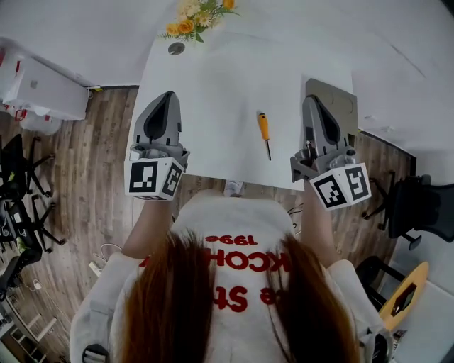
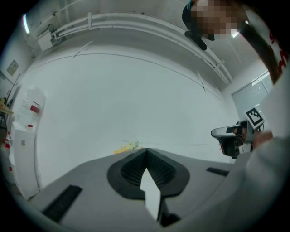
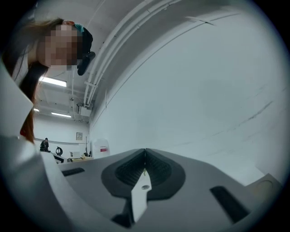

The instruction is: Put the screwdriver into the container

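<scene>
The screwdriver (image 1: 264,132), with an orange handle and a dark shaft, lies on the white table (image 1: 220,85), its tip toward me. A flat tan container (image 1: 339,105) rests at the table's right edge. My left gripper (image 1: 169,94) hovers at the table's left edge, shut and empty, well left of the screwdriver. Held over the container's near left part, right of the screwdriver, my right gripper (image 1: 310,99) is also shut and empty. Both gripper views look toward a white wall: the left gripper (image 2: 146,150) and the right gripper (image 3: 145,150) each show pads meeting with nothing between them.
A bunch of yellow flowers (image 1: 196,15) and a small round grey disc (image 1: 176,48) sit at the table's far end. A white cabinet (image 1: 39,86) stands to the left, office chairs (image 1: 415,209) to the right. Wooden floor surrounds the table.
</scene>
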Motion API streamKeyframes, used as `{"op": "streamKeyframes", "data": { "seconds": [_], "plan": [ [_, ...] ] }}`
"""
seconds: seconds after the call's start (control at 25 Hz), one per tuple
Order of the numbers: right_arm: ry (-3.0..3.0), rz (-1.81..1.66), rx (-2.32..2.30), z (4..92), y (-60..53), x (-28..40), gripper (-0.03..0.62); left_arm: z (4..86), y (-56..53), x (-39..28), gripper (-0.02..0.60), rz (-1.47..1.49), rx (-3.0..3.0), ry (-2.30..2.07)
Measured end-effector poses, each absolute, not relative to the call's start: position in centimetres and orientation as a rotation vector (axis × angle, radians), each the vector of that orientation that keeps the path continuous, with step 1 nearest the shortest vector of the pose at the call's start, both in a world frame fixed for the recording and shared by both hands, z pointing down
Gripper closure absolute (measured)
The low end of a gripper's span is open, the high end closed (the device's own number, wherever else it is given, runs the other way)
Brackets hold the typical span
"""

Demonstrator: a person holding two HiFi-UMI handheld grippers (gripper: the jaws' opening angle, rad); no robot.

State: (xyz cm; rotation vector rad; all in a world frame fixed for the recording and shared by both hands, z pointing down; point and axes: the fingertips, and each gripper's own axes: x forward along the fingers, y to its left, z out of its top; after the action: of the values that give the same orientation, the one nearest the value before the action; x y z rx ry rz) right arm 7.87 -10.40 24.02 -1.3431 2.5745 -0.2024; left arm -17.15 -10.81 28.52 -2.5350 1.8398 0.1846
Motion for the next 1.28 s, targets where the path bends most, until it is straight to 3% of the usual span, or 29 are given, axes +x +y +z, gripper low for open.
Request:
{"op": "streamKeyframes", "data": {
  "seconds": [1.28],
  "plan": [
    [2.593,-0.277,-1.419,26.5,-14.7,9.1,0.588,29.9,-16.5,-13.2,0.575,0.131,-2.639,1.765]
  ]
}}
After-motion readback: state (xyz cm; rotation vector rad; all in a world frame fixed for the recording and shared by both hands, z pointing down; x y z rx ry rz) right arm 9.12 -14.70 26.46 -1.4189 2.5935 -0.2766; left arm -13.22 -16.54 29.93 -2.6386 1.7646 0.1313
